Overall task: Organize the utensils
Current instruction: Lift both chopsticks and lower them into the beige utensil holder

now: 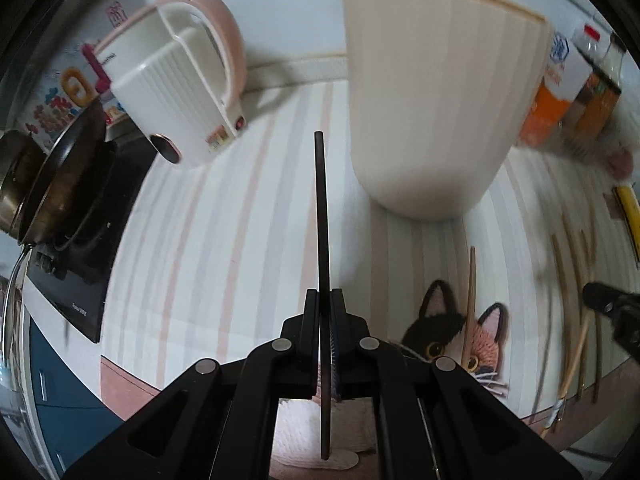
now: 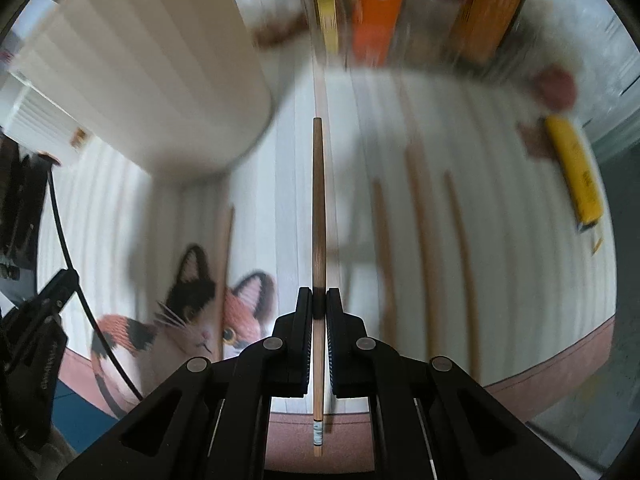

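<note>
Chopstick, dark (image 1: 322,216), sits clamped in the left gripper (image 1: 325,300), its jaws closed on it, tip up just left of the cream ribbed holder (image 1: 432,112). The right gripper (image 2: 319,300) grips a brown chopstick (image 2: 317,200), raised to the right of that holder (image 2: 160,72). More chopsticks (image 2: 420,248) lie on the striped cat mat (image 2: 280,184) right of the holder, one across the cat's face (image 2: 224,264).

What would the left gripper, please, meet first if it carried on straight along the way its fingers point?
Probably the striped cloth-covered table: the black chopstick in the left gripper points there, left of the cream ribbed utensil holder. Depth is unclear.
</note>
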Available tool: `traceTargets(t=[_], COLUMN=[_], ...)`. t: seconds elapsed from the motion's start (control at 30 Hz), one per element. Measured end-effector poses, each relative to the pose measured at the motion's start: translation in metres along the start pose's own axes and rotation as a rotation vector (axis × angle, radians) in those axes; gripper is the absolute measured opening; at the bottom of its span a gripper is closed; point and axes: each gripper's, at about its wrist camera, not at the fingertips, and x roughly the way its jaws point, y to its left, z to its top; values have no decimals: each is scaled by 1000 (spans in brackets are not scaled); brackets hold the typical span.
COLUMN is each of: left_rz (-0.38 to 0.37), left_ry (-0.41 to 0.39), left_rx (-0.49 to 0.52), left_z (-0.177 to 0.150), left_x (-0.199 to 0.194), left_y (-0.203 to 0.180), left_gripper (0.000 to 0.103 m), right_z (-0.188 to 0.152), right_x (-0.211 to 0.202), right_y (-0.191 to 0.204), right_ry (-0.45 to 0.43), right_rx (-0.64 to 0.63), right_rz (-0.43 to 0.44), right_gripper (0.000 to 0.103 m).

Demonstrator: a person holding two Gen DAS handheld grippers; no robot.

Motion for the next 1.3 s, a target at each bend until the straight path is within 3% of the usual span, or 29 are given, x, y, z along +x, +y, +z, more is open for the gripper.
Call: traceTargets(t=[0.33, 0.5, 0.7, 0.8, 0.97, 1.07, 1.17, 1.3], left_rz=[-47, -112, -161, -232, -343, -336, -332, -256], left_ry=[-117, -202, -207, -142, 111, 193, 240, 301], left_rx=[-69, -124, -167, -214, -238, -252, -235, -151], left_z=[17, 41, 57, 56, 52, 47, 43, 38], left_x=[-53, -94, -104, -84, -10, 28, 56, 90], left_y=[19, 32, 48, 58, 49, 34, 13, -20], left_gripper=[0, 0, 0, 0, 14, 23, 24, 24], right_z=[7, 14, 31, 34, 33, 29, 22, 15], right_x=[-65, -93, -120, -115, -55, -9, 29, 52], right_y=[-12, -11, -6, -2, -1, -6, -12, -13], right_ry=[-200, -282, -331, -301, -118, -7, 70, 118], right_rx=[24, 43, 43, 33, 25, 52, 80, 79], right_rz=[62, 105, 154, 160, 153, 125, 95, 53], right_gripper=[7, 7, 7, 7, 7, 7, 7, 7])
